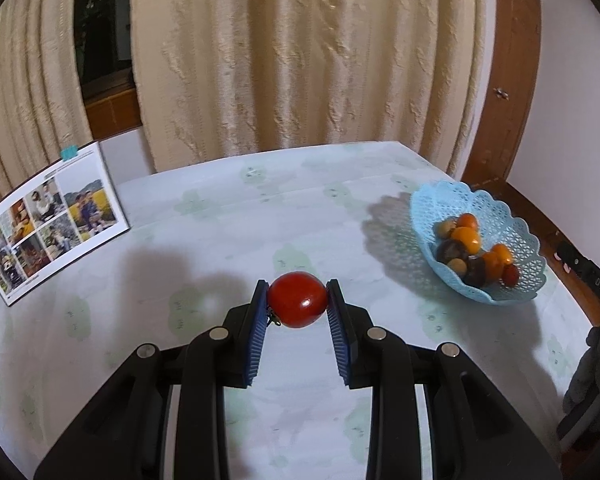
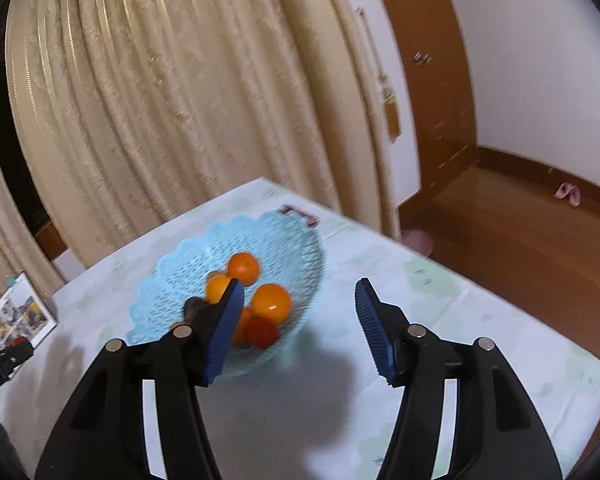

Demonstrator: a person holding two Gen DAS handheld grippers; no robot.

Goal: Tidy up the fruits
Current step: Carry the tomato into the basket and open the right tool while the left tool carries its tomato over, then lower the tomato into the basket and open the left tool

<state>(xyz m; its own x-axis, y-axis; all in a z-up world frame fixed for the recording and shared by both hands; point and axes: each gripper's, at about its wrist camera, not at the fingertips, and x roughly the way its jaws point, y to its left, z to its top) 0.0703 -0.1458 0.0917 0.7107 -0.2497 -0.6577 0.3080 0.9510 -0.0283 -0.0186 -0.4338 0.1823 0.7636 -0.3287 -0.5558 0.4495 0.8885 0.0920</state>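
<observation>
My left gripper [image 1: 297, 286] is shut on a red tomato [image 1: 297, 299] and holds it above the table, left of the light blue lattice basket [image 1: 516, 236]. The basket holds several small oranges [image 1: 466, 238], dark and pale fruits and a small red one. In the right wrist view my right gripper [image 2: 300, 292] is open and empty, above the near right side of the basket [image 2: 204, 260]. Oranges [image 2: 271, 304] and a small red fruit [image 2: 262, 332] lie inside it; my left finger hides some fruit.
A table [image 1: 220, 220] with a pale green-patterned cloth. A photo booklet [image 1: 48, 224] stands at the left, also in the right wrist view [image 2: 16, 316]. Beige curtains hang behind. A wooden floor [image 2: 520, 240] lies to the right of the table.
</observation>
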